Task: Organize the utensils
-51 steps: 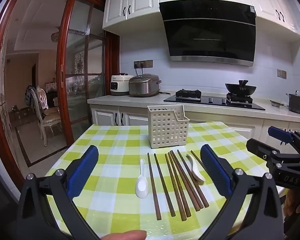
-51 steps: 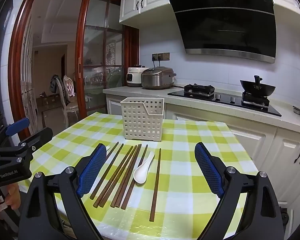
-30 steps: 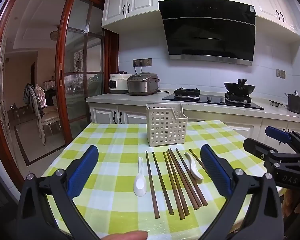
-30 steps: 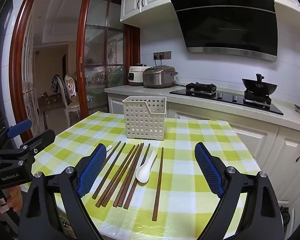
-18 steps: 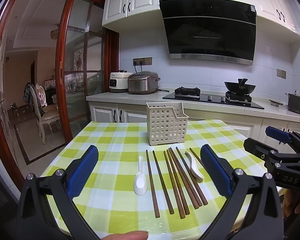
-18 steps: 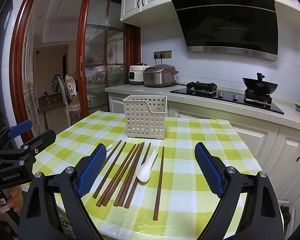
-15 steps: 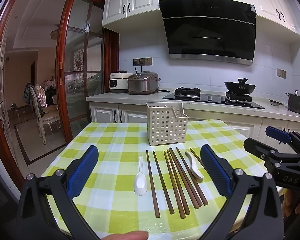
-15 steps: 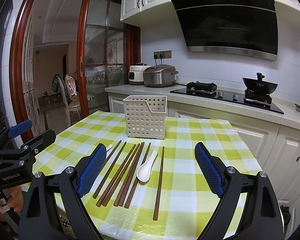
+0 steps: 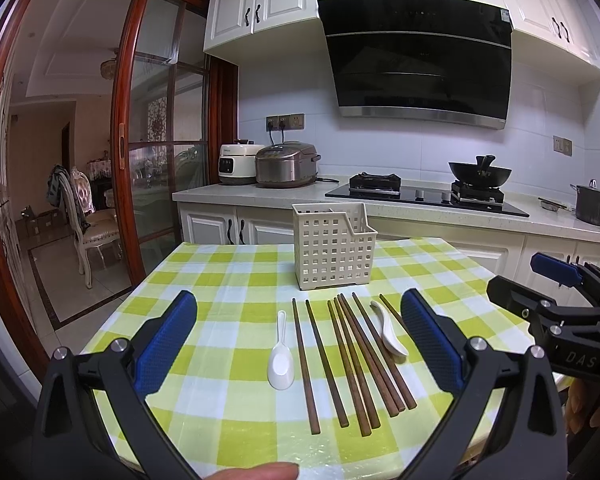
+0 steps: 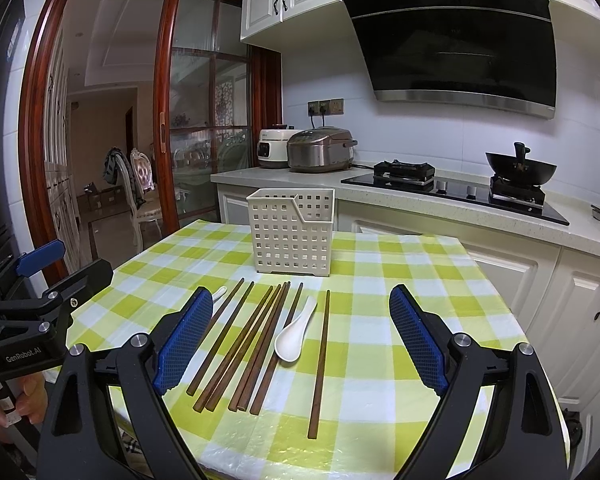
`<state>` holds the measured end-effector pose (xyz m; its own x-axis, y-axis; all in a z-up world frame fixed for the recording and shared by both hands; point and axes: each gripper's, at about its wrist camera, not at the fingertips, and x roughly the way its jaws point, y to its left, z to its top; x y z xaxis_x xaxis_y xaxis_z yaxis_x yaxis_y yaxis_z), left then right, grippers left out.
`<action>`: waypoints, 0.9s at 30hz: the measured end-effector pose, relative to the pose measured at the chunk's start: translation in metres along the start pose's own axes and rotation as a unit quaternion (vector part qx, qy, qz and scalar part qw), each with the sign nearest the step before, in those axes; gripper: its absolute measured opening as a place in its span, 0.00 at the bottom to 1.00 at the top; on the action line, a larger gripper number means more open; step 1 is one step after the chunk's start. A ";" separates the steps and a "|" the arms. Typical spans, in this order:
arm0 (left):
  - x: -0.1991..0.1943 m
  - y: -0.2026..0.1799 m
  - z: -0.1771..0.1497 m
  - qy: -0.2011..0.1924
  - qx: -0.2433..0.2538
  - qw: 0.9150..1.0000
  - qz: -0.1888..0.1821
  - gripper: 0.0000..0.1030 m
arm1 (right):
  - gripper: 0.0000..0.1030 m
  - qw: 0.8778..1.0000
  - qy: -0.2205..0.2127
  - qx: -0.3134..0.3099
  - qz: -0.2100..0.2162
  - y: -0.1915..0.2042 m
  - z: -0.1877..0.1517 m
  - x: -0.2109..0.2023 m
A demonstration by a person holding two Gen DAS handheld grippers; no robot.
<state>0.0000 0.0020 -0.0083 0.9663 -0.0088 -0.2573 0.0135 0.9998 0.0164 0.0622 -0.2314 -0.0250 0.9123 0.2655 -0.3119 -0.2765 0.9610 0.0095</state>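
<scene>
Both the left claw (image 9: 299,340) and the right claw (image 10: 302,336) hang spread wide and empty above the bench (image 9: 228,280). The chopsticks (image 9: 352,360) and two white spoons (image 9: 281,362) lie flat between their fingers. The perforated holder (image 9: 334,246) stands upright just beyond them.

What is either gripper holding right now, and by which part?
Nothing is held. The left gripper and the right gripper both have their jaws wide apart above the table, and the chopsticks and both spoons lie untouched on the tablecloth.
</scene>
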 end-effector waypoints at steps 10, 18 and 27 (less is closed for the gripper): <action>0.002 0.000 0.002 0.000 -0.001 1.000 -0.001 0.96 | 0.82 1.000 0.001 0.001 0.002 0.001 -0.003 0.000; 0.003 -0.001 0.002 0.001 0.000 1.000 0.000 0.96 | 0.82 1.000 0.002 0.002 0.002 0.001 -0.003 0.000; 0.003 -0.001 0.002 0.001 0.000 1.000 -0.001 0.96 | 0.82 1.000 0.003 0.003 0.002 0.001 -0.004 0.001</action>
<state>0.0036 0.0008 -0.0075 0.9657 -0.0100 -0.2594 0.0148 0.9998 0.0165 0.0613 -0.2308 -0.0287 0.9096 0.2686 -0.3169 -0.2781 0.9604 0.0156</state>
